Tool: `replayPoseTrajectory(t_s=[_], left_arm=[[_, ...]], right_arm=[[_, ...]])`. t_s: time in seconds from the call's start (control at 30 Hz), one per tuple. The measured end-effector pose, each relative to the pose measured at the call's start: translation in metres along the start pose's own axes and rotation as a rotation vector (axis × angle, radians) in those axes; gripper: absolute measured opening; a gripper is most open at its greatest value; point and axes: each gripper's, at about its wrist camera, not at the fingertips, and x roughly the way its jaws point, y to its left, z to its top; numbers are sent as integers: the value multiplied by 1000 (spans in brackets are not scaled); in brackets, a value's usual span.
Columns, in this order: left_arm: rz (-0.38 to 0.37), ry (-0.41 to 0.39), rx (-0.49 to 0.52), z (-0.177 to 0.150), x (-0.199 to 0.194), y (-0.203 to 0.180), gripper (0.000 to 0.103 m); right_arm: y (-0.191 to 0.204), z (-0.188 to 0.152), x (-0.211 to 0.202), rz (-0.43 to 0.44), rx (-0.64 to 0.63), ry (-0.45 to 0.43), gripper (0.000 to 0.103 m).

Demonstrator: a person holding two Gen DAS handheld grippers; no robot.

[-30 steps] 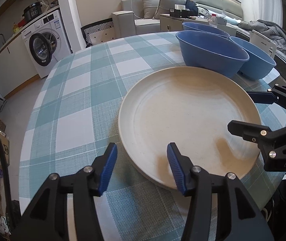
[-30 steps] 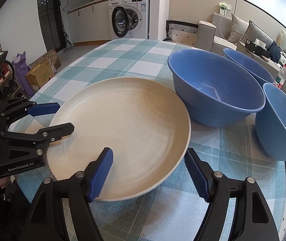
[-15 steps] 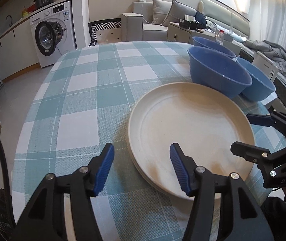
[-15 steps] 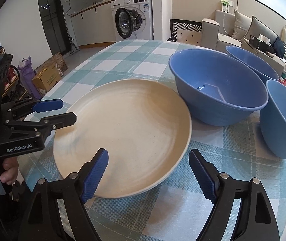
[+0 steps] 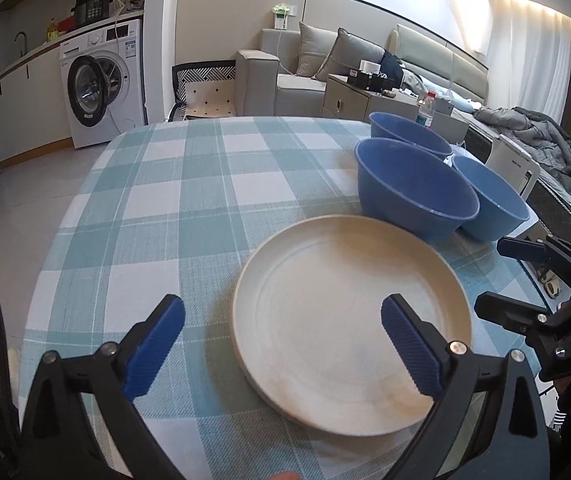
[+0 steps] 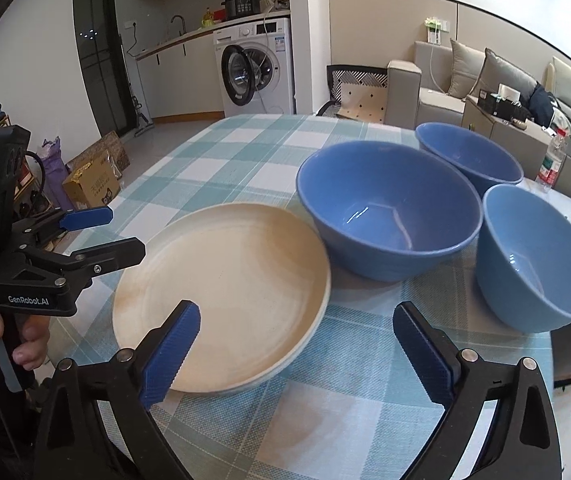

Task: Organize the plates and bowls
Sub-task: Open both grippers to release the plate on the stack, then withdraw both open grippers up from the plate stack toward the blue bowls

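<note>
Gaping wide, the left gripper (image 5: pixel 283 334) has just been opening its jaws; nothing pinched, pads clear of the plate (image 5: pixel 349 304). One blue pad hangs over the cloth just left of the plate, the other over the plate's near-right part, w/ the plate's left rim below the gap, not touched. Right gripper (image 6: pixel 299 346) likewise released, jaws just been spreading; one pad sits above the plate's near edge, the other over bare cloth to the plate's right. Nothing btwn the pads is gripped.

Plate itself: cream, round, lying flat on the table (image 5: pixel 157 208), which wears a teal-and-white check cloth. It looks like a stack, a second rim showing under the top one, but can't tell how many.

Just beyond the plate, far-right side: big bowl (image 6: pixel 389 208), blue, upright, its wall almost touching the plate's rim; contact unclear. Right of the plate and near that big bowl: small bowl (image 6: pixel 533 256), lighter blue, upright. Behind both, farther from the plate: back bowl (image 6: pixel 469 156), blue, partly hidden by the big one.

In the right wrist view the left gripper shows at the plate's left side, a hand (image 6: pixel 9 336) wrapped round its handle.

Well beyond the plate, off the table: washer (image 5: pixel 101 88) w/ door ajar, and a grey sofa (image 5: pixel 309 64).
</note>
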Motion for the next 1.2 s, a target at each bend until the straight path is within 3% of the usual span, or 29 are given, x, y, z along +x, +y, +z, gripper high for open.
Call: replayPoseTrajectory(t_s=[0.53, 1.2], left_arm=[[-23, -77, 58, 49, -2, -33, 103], [-70, -99, 98, 97, 10, -75, 103]], right_arm=[[-48, 22, -53, -69, 30, -122, 102], [-92, 37, -80, -112, 70, -162, 102]])
